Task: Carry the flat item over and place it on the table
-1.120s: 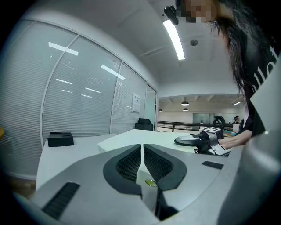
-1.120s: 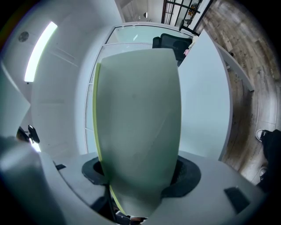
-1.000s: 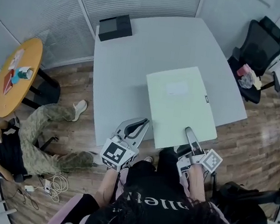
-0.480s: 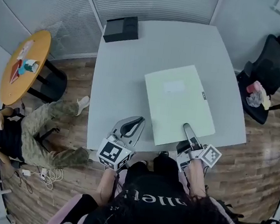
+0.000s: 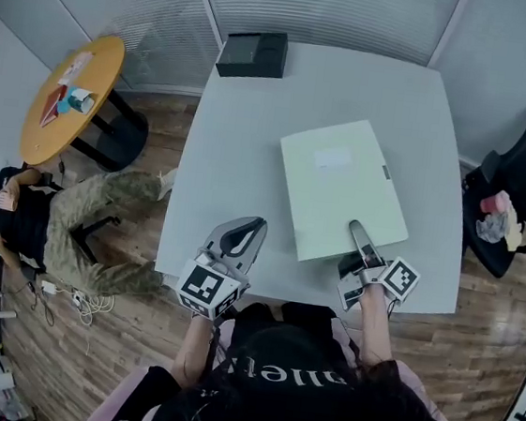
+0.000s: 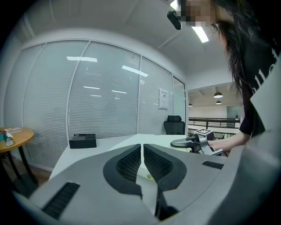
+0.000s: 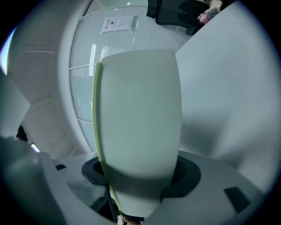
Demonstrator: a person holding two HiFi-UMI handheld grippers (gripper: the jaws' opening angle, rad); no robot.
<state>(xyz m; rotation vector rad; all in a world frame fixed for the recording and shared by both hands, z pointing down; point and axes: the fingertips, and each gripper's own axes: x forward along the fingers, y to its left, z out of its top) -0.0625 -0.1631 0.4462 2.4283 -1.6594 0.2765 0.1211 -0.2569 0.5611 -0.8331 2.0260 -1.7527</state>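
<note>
right hand-held gripper (image 5: 361, 237) is clamped on the near edge of the pale green flat rectangular folder (image 5: 341, 185). its long axis runs away over the white counter (image 5: 242, 146), apparently touching down. left hand-held gripper (image 5: 241, 238) sits beside, jaws together, empty.

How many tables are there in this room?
2: the big white table in the middle, under the pale green folder, and a small round orange table at the left. Others may be out of view.
</note>
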